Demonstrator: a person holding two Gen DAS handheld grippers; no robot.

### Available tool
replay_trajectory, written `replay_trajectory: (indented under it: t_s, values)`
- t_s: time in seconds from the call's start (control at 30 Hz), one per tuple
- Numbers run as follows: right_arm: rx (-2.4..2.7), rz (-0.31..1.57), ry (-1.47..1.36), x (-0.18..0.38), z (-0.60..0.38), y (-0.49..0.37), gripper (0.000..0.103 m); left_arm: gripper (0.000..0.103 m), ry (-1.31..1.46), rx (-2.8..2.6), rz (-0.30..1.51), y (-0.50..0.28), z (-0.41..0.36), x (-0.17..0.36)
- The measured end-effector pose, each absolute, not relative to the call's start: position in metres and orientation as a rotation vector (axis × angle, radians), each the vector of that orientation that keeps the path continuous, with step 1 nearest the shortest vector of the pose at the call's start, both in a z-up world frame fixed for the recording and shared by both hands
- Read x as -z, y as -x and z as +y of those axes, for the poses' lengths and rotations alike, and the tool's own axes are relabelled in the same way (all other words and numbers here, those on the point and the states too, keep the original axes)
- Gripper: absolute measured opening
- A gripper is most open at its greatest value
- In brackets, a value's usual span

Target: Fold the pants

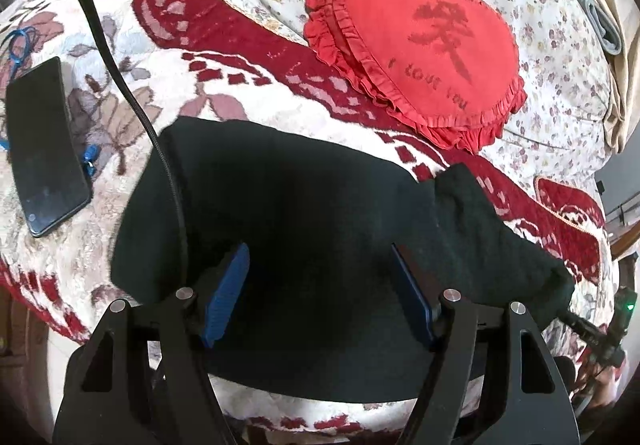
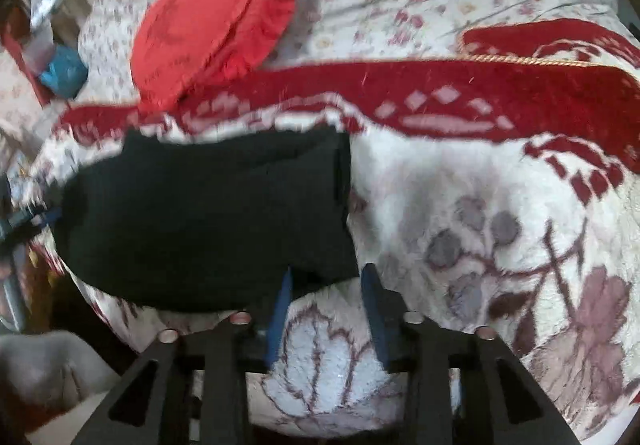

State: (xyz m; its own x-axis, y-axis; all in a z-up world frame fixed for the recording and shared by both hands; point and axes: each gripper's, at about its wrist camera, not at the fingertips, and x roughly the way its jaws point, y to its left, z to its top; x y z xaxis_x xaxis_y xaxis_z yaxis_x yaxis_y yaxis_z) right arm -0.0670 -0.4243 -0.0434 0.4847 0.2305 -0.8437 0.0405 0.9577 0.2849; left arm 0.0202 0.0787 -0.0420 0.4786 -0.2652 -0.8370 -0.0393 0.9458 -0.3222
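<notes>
I count one pair of black pants (image 1: 304, 213) folded on my bed, one red heart-shaped cushion (image 1: 420, 49) at the far side, one phone (image 1: 44, 149) to the left, and one patterned blanket (image 1: 248, 85) underneath.

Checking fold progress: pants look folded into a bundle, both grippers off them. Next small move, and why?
Probably bring the right gripper back over the near corner of the black pants and press it flat. Its jaws stand apart with only blanket between them, and the bundle's right end looks lumpy. The left gripper hangs open above it.
</notes>
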Motion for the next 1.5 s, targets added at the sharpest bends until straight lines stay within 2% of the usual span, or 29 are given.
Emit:
replay_trajectory:
  t_s: [0.07,0.27,0.33,0.43,0.47,0.5,0.53,0.57,0.67,0.8,0.93,1.0,1.07,1.2,1.43,1.5]
  values:
    - [-0.106,1.031,-0.284,0.035,-0.427,0.064,0.052,0.071,0.315,0.128,1.068,-0.02,0.082,0.04]
    - [-0.078,0.971,-0.306,0.015,-0.437,0.058,0.054,0.071,0.307,0.114,1.064,-0.017,0.086,0.038]
    - [-0.079,0.973,-0.319,0.019,-0.436,0.052,0.059,0.071,0.304,0.114,1.068,-0.017,0.087,0.039]
    - [-0.093,0.994,-0.277,0.035,-0.418,0.035,0.059,0.071,0.316,0.111,1.075,-0.018,0.087,0.042]
    - [-0.093,0.997,-0.271,0.041,-0.413,0.029,0.054,0.071,0.323,0.114,1.076,-0.017,0.086,0.042]
    - [-0.092,1.008,-0.259,0.047,-0.409,0.023,0.044,0.071,0.325,0.119,1.076,-0.016,0.085,0.041]
    - [-0.09,1.019,-0.232,0.051,-0.402,0.018,0.018,0.071,0.32,0.122,1.075,-0.015,0.085,0.04]
    - [-0.083,1.016,-0.203,0.052,-0.398,0.015,0.008,0.071,0.314,0.123,1.073,-0.015,0.084,0.04]
    - [-0.018,0.986,-0.158,0.051,-0.398,0.011,0.008,0.071,0.294,0.111,1.057,-0.013,0.088,0.035]
    - [0.069,1.047,-0.147,0.069,-0.41,0.006,0.008,0.071,0.306,0.05,1.048,-0.015,0.107,0.041]
    - [0.097,0.961,-0.166,0.036,-0.409,0.011,0.017,0.071,0.345,0.005,1.055,-0.017,0.127,0.048]
    - [0.008,0.89,-0.192,0.014,-0.394,0.009,0.03,0.071,0.359,-0.02,1.047,-0.018,0.137,0.049]
    - [-0.154,0.846,-0.215,0.002,-0.365,-0.001,0.059,0.071,0.374,-0.042,1.037,-0.02,0.144,0.049]
    - [-0.399,0.866,-0.21,0.01,-0.288,-0.042,0.06,0.071,0.417,-0.064,1.03,-0.027,0.154,0.053]
    - [-0.544,0.954,-0.06,0.042,-0.188,-0.102,0.06,0.071,0.401,-0.058,1.067,-0.04,0.153,0.066]
    - [-0.563,0.977,-0.011,0.05,-0.173,-0.11,0.049,0.071,0.408,-0.053,1.072,-0.043,0.153,0.069]
